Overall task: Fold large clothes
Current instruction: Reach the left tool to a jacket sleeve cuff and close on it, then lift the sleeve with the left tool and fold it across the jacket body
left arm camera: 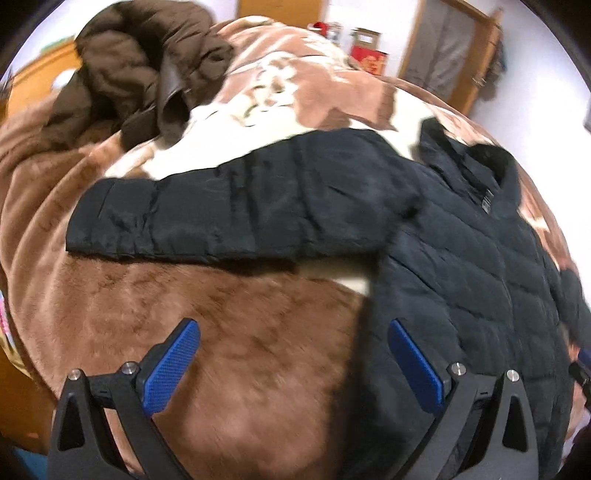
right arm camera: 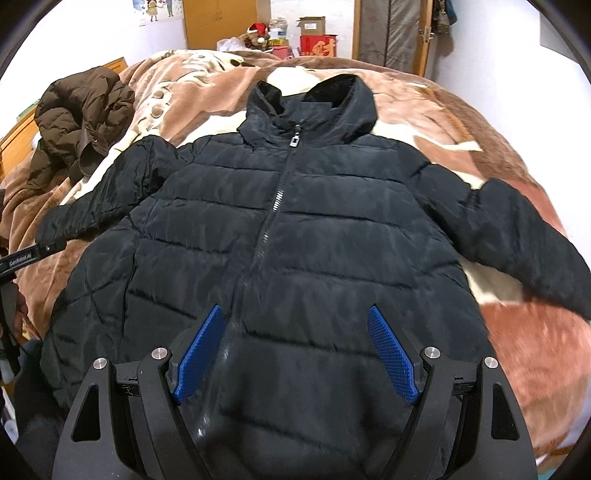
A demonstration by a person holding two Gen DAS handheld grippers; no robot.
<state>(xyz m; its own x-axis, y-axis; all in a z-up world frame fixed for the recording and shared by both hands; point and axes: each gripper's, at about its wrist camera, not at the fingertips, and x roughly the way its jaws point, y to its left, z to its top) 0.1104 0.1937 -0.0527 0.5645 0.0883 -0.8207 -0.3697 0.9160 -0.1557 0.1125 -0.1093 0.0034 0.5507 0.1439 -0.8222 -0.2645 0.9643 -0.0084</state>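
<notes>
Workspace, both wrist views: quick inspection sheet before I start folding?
Surface: bed under a brown-and-cream plush blanket.
Job's things: black puffer jacket lying flat, front up, zipped, both sleeves spread outward.
Clutter: brown coat crumpled at the far left of the bed.
Grippers: left gripper open, over the blanket beside the hem; right gripper open, over the lower front.
Cables: nothing seen.
Surroundings: red box, wooden door frame.

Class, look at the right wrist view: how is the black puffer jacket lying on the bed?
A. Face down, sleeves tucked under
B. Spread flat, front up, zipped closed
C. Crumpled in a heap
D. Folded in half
B: the black puffer jacket lies spread out, its zipper closed and facing up, both sleeves out to the sides.
</notes>
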